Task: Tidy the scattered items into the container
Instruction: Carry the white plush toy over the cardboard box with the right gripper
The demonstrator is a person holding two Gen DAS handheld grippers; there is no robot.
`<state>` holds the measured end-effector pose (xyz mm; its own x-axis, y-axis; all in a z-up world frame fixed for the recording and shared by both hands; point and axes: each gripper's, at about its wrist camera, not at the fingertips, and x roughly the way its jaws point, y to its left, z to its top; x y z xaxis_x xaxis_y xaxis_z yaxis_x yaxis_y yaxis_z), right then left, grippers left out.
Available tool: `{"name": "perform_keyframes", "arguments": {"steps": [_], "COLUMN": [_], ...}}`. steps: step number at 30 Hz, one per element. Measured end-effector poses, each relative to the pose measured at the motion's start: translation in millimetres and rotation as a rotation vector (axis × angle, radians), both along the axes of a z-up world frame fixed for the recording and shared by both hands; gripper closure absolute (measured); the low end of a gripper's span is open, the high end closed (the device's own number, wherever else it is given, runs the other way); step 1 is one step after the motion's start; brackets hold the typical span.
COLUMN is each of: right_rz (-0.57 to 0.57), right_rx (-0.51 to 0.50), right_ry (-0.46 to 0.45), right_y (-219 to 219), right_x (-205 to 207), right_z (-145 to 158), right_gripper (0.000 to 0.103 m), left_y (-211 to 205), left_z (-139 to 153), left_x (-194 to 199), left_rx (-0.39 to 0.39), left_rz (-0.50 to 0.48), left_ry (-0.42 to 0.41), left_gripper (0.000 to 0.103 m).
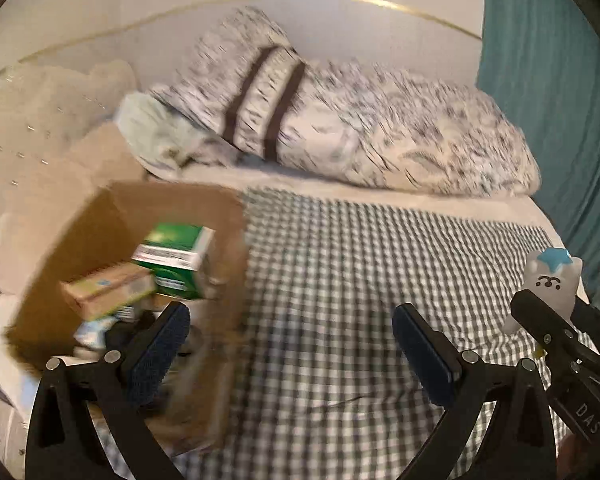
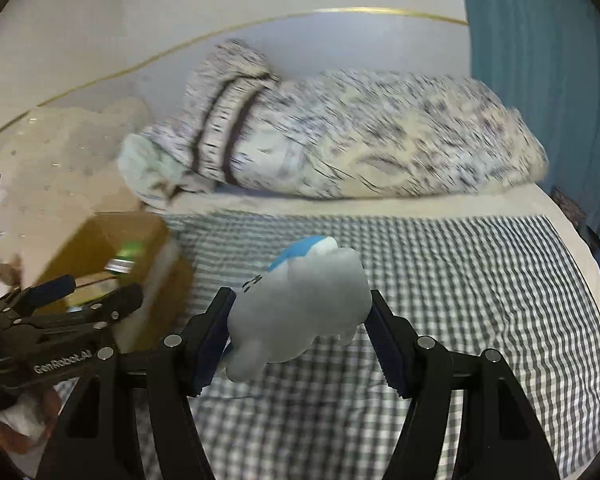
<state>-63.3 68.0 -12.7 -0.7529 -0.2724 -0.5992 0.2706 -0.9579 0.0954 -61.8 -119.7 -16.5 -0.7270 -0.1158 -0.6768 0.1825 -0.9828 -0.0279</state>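
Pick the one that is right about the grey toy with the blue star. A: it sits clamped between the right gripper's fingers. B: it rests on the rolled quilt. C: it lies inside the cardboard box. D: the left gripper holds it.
A: in the right wrist view the grey toy sits pressed between the two pads of the right gripper, above the checked cloth and away from the cardboard box.

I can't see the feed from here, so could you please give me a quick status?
Right gripper shut on grey plush toy, above the checked blanket. Left gripper open, empty. Cardboard box to the left, already holding cartons. Nothing in the way.
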Motion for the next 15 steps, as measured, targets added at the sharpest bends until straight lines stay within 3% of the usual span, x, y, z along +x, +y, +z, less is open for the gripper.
{"name": "perform_keyframes", "arguments": {"steps": [8,15], "right_rz": [0.146,0.283], "right_rx": [0.019,0.037], "right_ry": [0.078,0.097], "right_y": [-68,-145], "right_x": [42,51], "right_z": [35,40], "right_gripper": [0.038,0.038], "left_y": [-66,-126], "left_z": [26,29], "left_x": [53,79], "left_rx": [-0.015,-0.009], "left_rz": [0.15,0.26], "left_ry": [0.052,0.077], "left_gripper": [0.0,0.0]}}
